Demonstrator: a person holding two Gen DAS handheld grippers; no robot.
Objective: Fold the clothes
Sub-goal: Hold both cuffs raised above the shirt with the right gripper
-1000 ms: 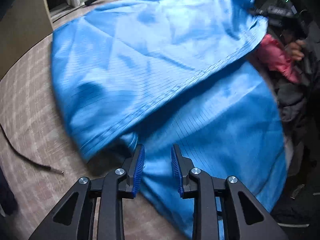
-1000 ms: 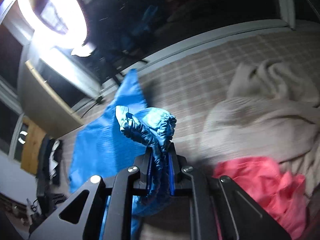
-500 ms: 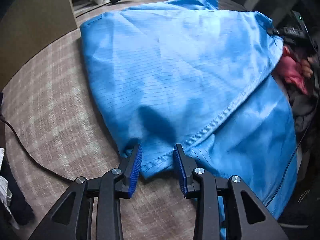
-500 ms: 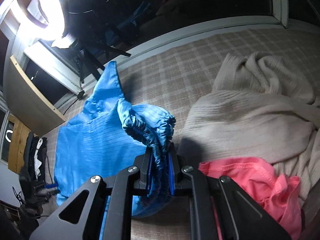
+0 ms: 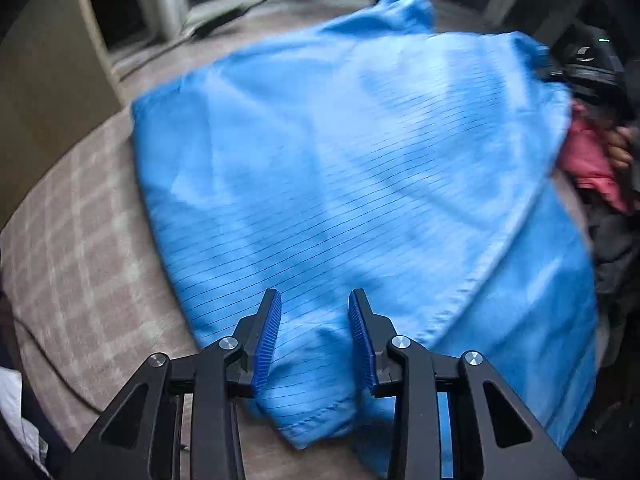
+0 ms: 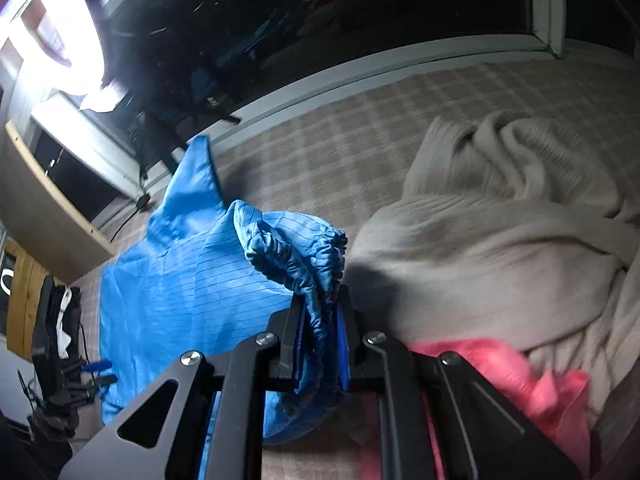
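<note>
We clamp our right gripper [image 6: 318, 336] on the blue garment's [image 5: 352, 168] gathered cuff [image 6: 304, 256], drawing it across the checked bed [image 5: 80, 264]; our left gripper [image 5: 314, 336] straddles the hem, jaws apart, ready to anchor 1 corner.

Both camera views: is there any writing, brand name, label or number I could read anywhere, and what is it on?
None can be read.
Blue garment: only thin dark stripes, no print or tag showing.
Cream sweater and pink cloth: no visible label.
Left gripper and right gripper: plain black with blue pads, no markings.
Dark device with a green light: too blurred to read.
</note>
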